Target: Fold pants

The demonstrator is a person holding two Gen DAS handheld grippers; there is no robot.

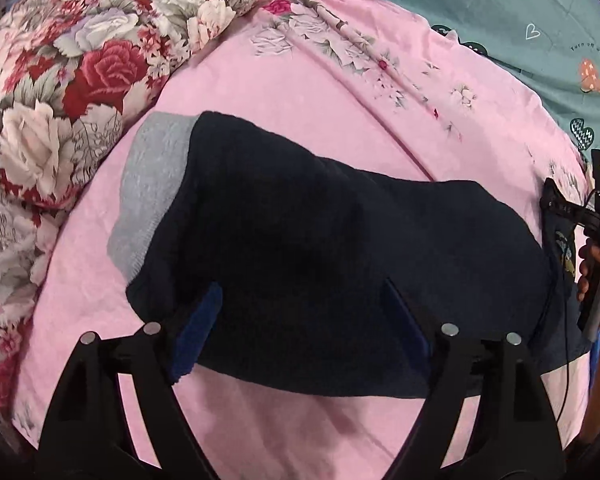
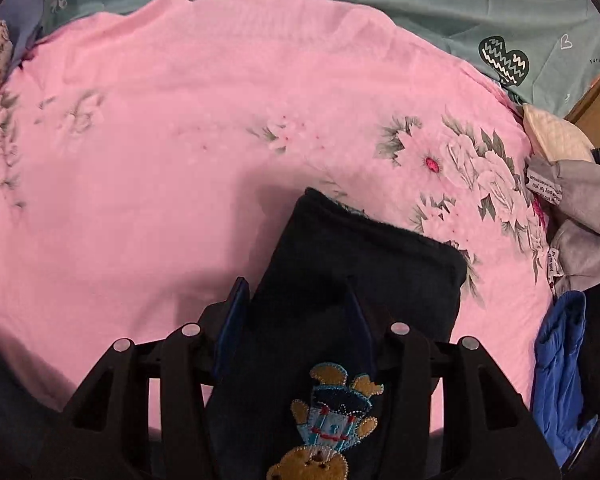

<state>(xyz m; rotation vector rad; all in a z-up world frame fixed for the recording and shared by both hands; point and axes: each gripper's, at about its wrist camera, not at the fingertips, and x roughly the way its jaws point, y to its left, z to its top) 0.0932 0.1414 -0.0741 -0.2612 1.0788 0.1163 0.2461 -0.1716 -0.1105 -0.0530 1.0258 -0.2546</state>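
Pink sheet point(image 1: 340, 92), floral quilt point(image 1: 60, 80), teal blanket point(image 1: 520, 12).

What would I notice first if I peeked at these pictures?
The dark navy pants lying folded in the middle of the pink flowered bedsheet, with a grey cuff poking out at their left end. Next, the little bear patch sewn on them, right under the right claw. Then the big rose-printed quilt bunched up along the left.

Right hand-held gripper point(image 2: 298, 300) jaws apart over folded navy pants point(image 2: 364, 256), pink sheet point(image 2: 180, 120) beneath.
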